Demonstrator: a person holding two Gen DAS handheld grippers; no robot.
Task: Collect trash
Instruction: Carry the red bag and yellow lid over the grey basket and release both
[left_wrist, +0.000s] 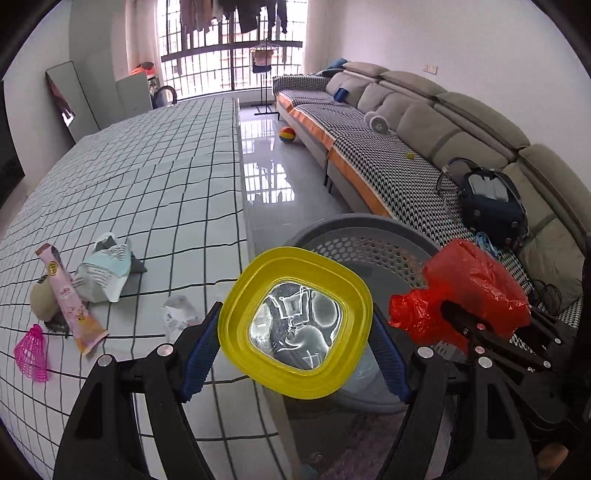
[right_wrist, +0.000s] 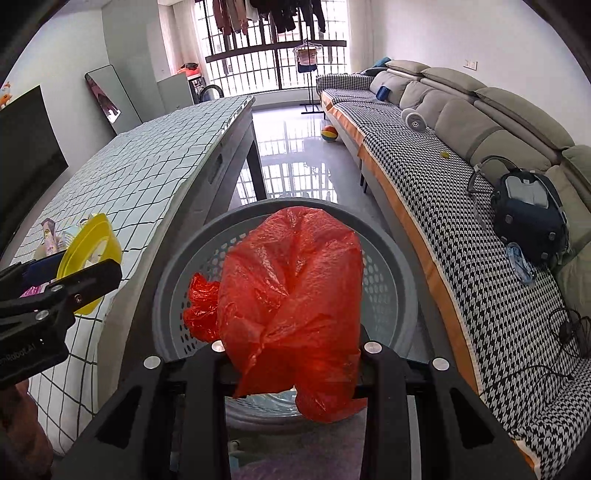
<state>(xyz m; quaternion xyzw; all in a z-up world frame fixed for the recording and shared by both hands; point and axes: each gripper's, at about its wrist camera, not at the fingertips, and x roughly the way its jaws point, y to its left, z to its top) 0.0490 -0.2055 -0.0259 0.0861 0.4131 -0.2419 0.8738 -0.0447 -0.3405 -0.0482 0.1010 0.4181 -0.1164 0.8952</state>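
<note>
The left gripper (left_wrist: 295, 347) was clamped wide on a yellow tub (left_wrist: 295, 325), its blue pads pressed against the tub's two sides, at the lower centre of the left wrist view. The right gripper (right_wrist: 291, 350) pinched a crumpled red plastic bag (right_wrist: 291, 295) between nearly closed fingers, in the middle of the right wrist view. Both pieces hung above or just beside the grey perforated basket (right_wrist: 391, 266) standing on the floor past the table edge; the bag was over its opening, the tub at its near rim. Neither had been dropped yet, and the little of the basket's inside that showed looked bare. More remained on the checked tablecloth (left_wrist: 147, 184) at the left of the left wrist view: a pink sachet (left_wrist: 70, 299), a torn pale wrapper (left_wrist: 107, 269), a small white scrap (left_wrist: 177, 317) and a pink shuttlecock (left_wrist: 31, 352). The job looked barely begun.
</note>
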